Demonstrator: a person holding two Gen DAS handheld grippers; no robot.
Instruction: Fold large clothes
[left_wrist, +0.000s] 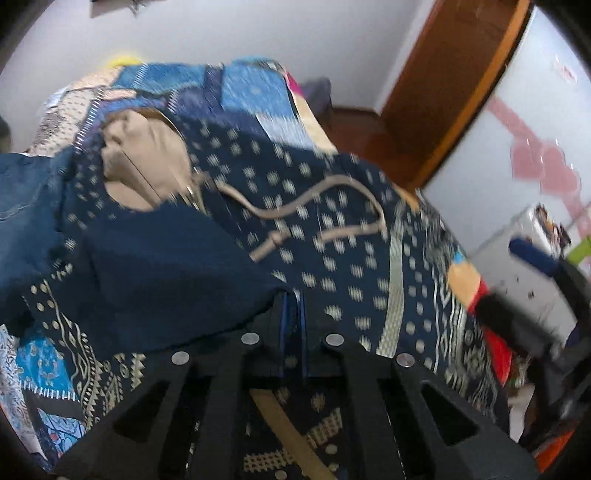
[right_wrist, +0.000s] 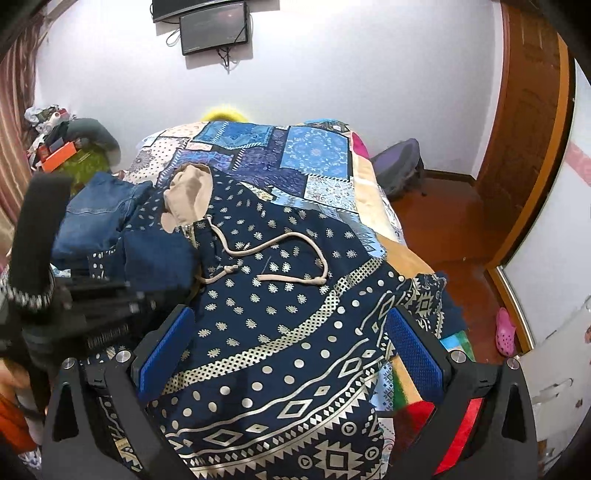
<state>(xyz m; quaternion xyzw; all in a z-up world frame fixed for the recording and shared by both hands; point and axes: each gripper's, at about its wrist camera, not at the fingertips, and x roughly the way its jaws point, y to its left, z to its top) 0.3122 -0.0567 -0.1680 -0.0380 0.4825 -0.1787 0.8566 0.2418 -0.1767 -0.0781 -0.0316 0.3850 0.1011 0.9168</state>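
Left wrist view: left gripper (left_wrist: 291, 314) pressed together on a fold of plain navy cloth, apparently a sleeve (left_wrist: 159, 280) of the patterned navy hoodie (left_wrist: 332, 266), carried over the garment's front. Ahead of the fingertips, the beige hood lining (left_wrist: 144, 162) and the beige drawstring (left_wrist: 314, 206) lying loose across the chest. Beyond that, the blue patchwork bedspread (left_wrist: 251, 92). Up and to the left of the tips, folded denim (left_wrist: 26, 206). Off to the right, blurred, the other tool's blue pad and dark frame. Whole view smeared, so exact contact between sleeve and body hard to read.

Right wrist view: right gripper (right_wrist: 284, 343) spread wide, blue pads (right_wrist: 413, 354) standing apart over the hoodie's hem pattern, nothing pinched. Hoodie (right_wrist: 280, 295) spread on the bedspread (right_wrist: 314, 158) directly ahead and below the jaws, hood (right_wrist: 188, 195) at the far end. To the left of the jaws, the left tool, blurred, with the navy sleeve (right_wrist: 159, 258) doubled over the body beside the folded jeans (right_wrist: 96, 218).

Progress, as a judgement: early to middle. One sleeve brought inward, not yet released. Remaining: right-hand sleeve near the right pad to turn in, drawstring and hood to tidy, body to fold.
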